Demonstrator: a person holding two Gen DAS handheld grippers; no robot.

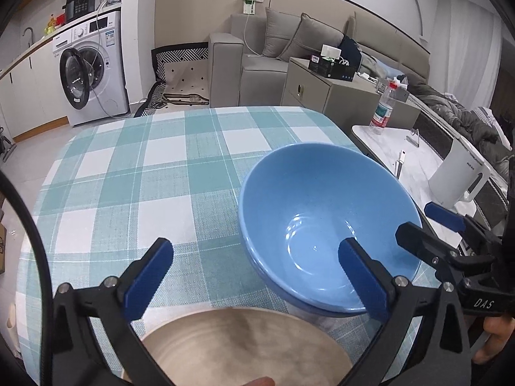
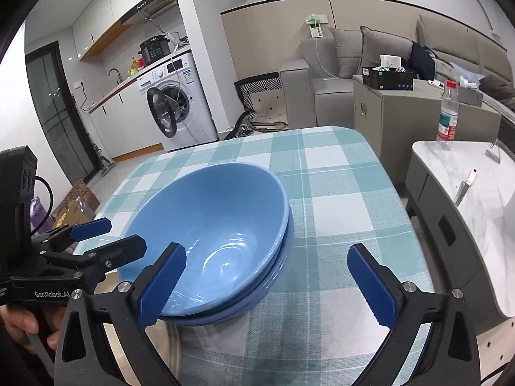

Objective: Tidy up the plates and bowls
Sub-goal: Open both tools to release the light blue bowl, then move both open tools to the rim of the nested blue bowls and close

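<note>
both pairs of blue-padded fingers stand apart, gripping nothing: your left gripper (image 1: 256, 276) and right gripper (image 2: 267, 284) flank the glossy blue ceramic bowls (image 2: 215, 244), nested on the teal checked tablecloth (image 2: 338, 199). the beige round plate (image 1: 238, 350) lies nearest you, likely next.

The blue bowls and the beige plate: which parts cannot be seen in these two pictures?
- Blue bowls: right wrist view, lower bowl mostly hidden by the upper one; count uncertain.
- Beige plate: left wrist view, blurred, cut by bottom edge.
- Left gripper, right gripper: open.
</note>
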